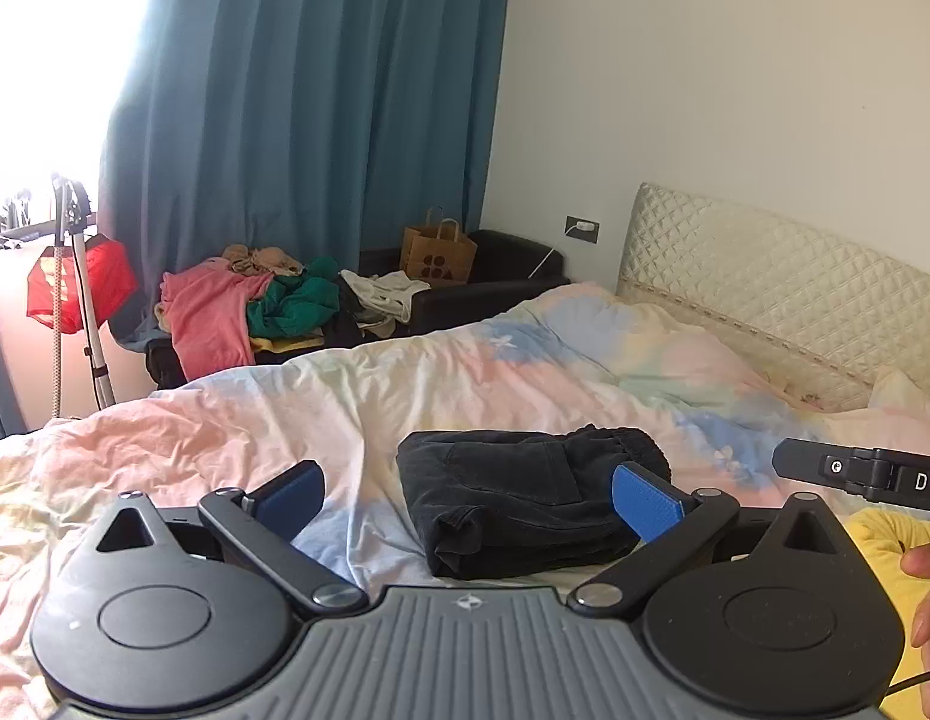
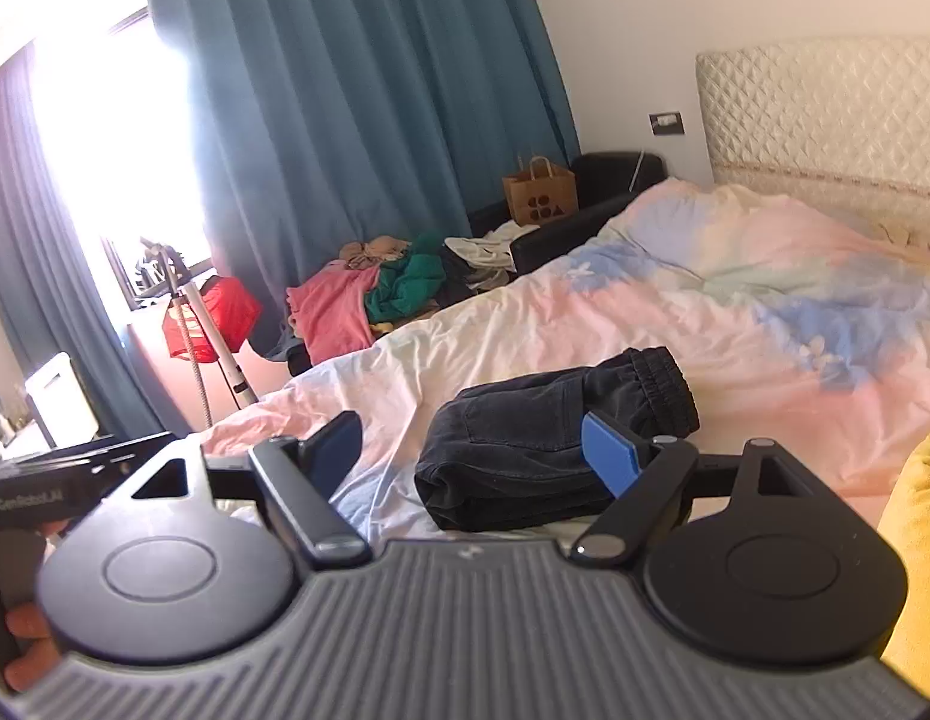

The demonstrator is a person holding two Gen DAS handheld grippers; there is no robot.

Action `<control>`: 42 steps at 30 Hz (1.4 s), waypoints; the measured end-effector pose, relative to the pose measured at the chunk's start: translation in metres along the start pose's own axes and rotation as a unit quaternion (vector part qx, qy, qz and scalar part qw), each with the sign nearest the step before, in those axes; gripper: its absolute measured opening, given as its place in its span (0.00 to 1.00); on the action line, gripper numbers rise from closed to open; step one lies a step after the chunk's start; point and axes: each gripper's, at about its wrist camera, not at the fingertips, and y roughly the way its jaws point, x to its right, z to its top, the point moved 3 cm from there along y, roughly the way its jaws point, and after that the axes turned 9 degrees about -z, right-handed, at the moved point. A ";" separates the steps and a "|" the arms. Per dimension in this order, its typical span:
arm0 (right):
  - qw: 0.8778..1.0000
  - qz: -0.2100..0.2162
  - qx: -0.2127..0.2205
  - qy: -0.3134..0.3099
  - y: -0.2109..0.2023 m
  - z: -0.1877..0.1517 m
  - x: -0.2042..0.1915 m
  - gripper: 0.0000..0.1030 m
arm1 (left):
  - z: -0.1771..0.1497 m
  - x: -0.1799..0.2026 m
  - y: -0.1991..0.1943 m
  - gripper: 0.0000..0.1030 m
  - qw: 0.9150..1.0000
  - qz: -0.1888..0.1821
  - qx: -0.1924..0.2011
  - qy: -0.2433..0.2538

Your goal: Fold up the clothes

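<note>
Holding both tools above the bed, we keep the left gripper (image 1: 468, 495) and the right gripper (image 2: 471, 450) spread wide with nothing between their blue pads. Ahead of them, the folded black trousers (image 1: 519, 498) lie on the pastel duvet (image 1: 405, 384), elastic waistband toward the quilted headboard (image 1: 765, 276).

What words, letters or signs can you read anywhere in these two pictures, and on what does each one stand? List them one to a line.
"DA": white letters on the right tongs, cut off by the picture's edge.
"GenRobot.AI": small, slightly blurred print on the left tongs; reading uncertain.
Paper bag: a dark logo of round and triangular shapes, no readable letters.
Small emblem on each grey tongs body: too small to read.
Nothing else legible.
</note>
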 end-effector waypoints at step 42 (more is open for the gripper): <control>0.989 -0.098 0.047 -0.096 0.034 -0.136 -0.036 0.79 | -0.135 -0.033 0.023 1.00 0.997 0.072 0.001 0.007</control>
